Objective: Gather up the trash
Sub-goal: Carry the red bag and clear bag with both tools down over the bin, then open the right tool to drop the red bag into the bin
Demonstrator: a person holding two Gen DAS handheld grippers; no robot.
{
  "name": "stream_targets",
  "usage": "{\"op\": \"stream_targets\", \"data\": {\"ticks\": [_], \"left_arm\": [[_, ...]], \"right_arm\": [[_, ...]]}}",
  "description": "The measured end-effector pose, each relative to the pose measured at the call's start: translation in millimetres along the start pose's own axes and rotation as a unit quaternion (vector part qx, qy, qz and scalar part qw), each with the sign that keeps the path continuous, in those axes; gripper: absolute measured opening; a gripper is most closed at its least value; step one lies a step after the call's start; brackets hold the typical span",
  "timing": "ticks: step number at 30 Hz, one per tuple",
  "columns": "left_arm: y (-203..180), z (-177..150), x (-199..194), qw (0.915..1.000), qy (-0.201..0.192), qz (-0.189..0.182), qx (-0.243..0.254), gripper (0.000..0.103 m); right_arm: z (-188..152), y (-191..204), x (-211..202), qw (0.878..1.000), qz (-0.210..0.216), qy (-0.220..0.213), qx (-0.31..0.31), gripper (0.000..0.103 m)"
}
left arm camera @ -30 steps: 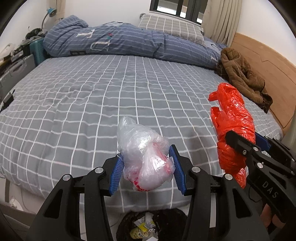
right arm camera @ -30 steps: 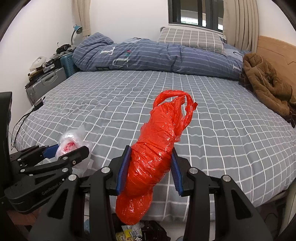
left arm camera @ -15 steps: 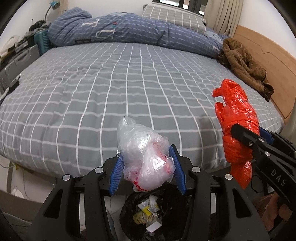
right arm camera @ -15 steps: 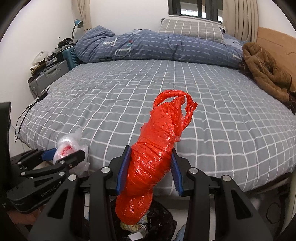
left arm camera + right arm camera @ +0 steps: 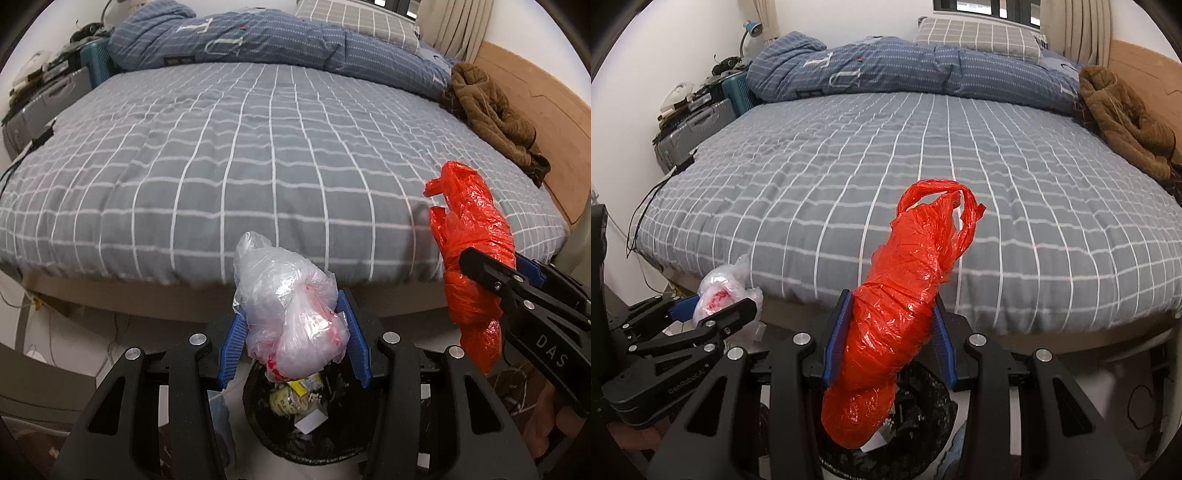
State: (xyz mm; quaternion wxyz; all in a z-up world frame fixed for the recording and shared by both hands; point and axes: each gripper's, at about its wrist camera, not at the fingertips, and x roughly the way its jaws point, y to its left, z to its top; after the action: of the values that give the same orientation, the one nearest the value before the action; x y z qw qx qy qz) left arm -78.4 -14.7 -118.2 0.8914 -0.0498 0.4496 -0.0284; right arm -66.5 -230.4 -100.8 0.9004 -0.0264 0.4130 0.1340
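My left gripper (image 5: 293, 341) is shut on a clear plastic bag (image 5: 290, 314) with red print, held above a black-lined trash bin (image 5: 314, 432) on the floor by the bed. My right gripper (image 5: 890, 339) is shut on a crumpled red plastic bag (image 5: 905, 306), held above the same bin (image 5: 919, 417). The red bag (image 5: 472, 258) and right gripper show at the right of the left wrist view. The clear bag (image 5: 720, 291) and left gripper (image 5: 701, 314) show at the left of the right wrist view. The bin holds several scraps of trash.
A bed with a grey checked sheet (image 5: 258, 155) fills the view ahead. A blue duvet (image 5: 258, 40) and a pillow lie at its far end. A brown coat (image 5: 491, 110) lies at the right. Suitcases and clutter (image 5: 690, 118) stand at the left wall.
Both grippers have pulled back from the bed and lowered with their bags. The trash bin has come into fuller view under both bags.
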Motion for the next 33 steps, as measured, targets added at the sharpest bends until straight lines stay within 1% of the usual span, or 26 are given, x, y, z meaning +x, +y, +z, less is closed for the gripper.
{"op": "stream_targets", "data": {"ticks": [8, 13, 16, 18, 20, 23, 26, 30, 33], "left_arm": [[2.3, -29.3, -2.9, 0.9998, 0.020, 0.006, -0.003, 0.047], [5.3, -45.4, 3.9, 0.9992, 0.039, 0.007, -0.004, 0.047], [5.5, -51.7, 15.2, 0.9988, 0.045, 0.019, 0.009, 0.047], [7.3, -56.4, 25.5, 0.9981, 0.055, 0.027, 0.012, 0.047], [10.7, -61.8, 38.2, 0.9973, 0.067, 0.027, 0.012, 0.047], [13.8, -64.9, 48.3, 0.9969, 0.073, 0.028, 0.014, 0.047], [20.4, -67.0, 53.0, 0.9968, 0.075, 0.025, 0.010, 0.047], [35.0, -69.4, 51.8, 0.9969, 0.074, 0.027, -0.002, 0.047], [46.1, -72.2, 49.5, 0.9967, 0.075, 0.027, -0.016, 0.047]], "right_arm": [[-31.0, 8.2, -1.8, 1.000, 0.000, 0.023, -0.003, 0.039], [-52.0, 11.2, 5.4, 0.999, -0.001, 0.047, -0.004, 0.039], [-60.2, 10.8, 16.7, 0.998, 0.000, 0.061, -0.007, 0.040], [-64.4, 9.0, 27.2, 0.997, 0.000, 0.074, -0.005, 0.040], [-68.6, 7.1, 35.5, 0.996, 0.003, 0.084, 0.000, 0.040], [-73.2, 7.3, 48.5, 0.995, 0.003, 0.099, 0.003, 0.040], [-77.1, 10.1, 60.2, 0.993, 0.008, 0.114, 0.005, 0.040], [-77.5, 19.3, 67.9, 0.993, 0.013, 0.120, -0.001, 0.041], [-76.0, 26.4, 70.0, 0.993, 0.015, 0.119, -0.004, 0.047]]}}
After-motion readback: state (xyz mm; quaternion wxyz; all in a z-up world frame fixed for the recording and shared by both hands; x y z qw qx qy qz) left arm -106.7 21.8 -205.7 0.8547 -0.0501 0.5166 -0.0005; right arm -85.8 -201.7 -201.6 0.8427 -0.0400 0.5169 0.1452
